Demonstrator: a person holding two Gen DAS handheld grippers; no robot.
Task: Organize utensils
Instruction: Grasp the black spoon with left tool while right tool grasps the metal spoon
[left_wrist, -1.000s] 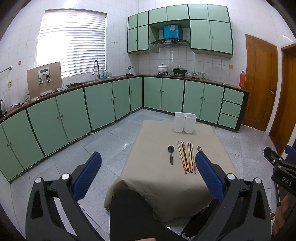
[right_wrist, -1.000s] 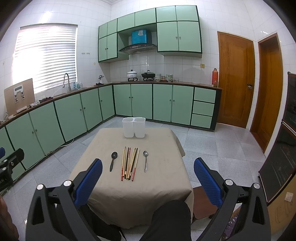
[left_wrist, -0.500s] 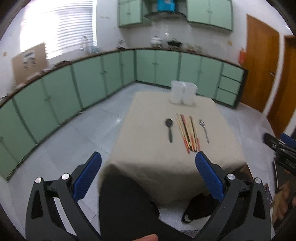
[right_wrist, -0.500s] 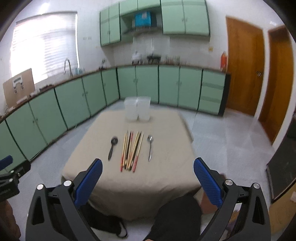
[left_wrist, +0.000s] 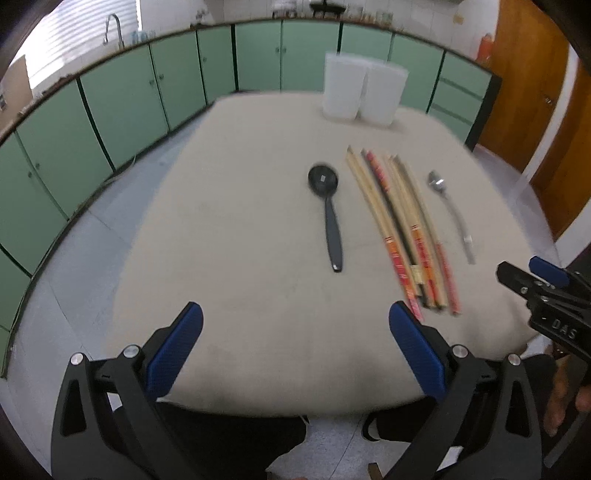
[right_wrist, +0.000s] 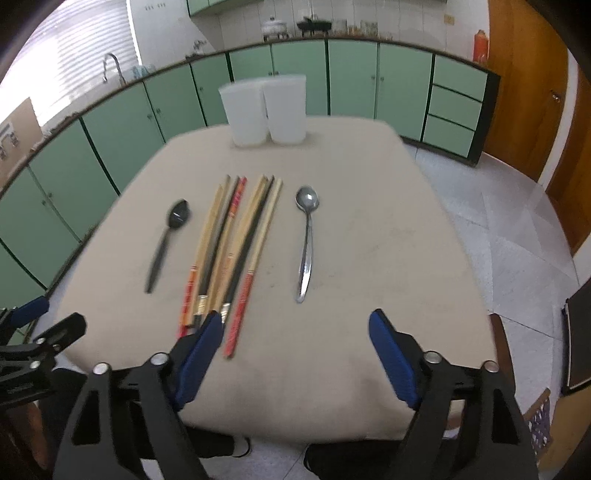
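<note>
A black spoon (left_wrist: 327, 206) (right_wrist: 168, 236), a bundle of several chopsticks (left_wrist: 400, 229) (right_wrist: 229, 251) and a metal spoon (left_wrist: 452, 214) (right_wrist: 307, 240) lie side by side on the beige table (left_wrist: 240, 240) (right_wrist: 388, 240). A white two-compartment holder (left_wrist: 364, 88) (right_wrist: 264, 109) stands upright at the far edge. My left gripper (left_wrist: 295, 332) is open and empty over the near edge, in front of the black spoon. My right gripper (right_wrist: 295, 339) is open and empty over the near edge, just in front of the metal spoon's handle.
Green kitchen cabinets (right_wrist: 351, 77) run along the walls behind and left of the table. A wooden door (right_wrist: 524, 88) is at the right. Grey tiled floor (right_wrist: 517, 221) surrounds the table. My legs show below the table's near edge.
Both grippers have moved forward and tipped down toward the table; the utensils now appear much closer. Nothing on the table has moved.
</note>
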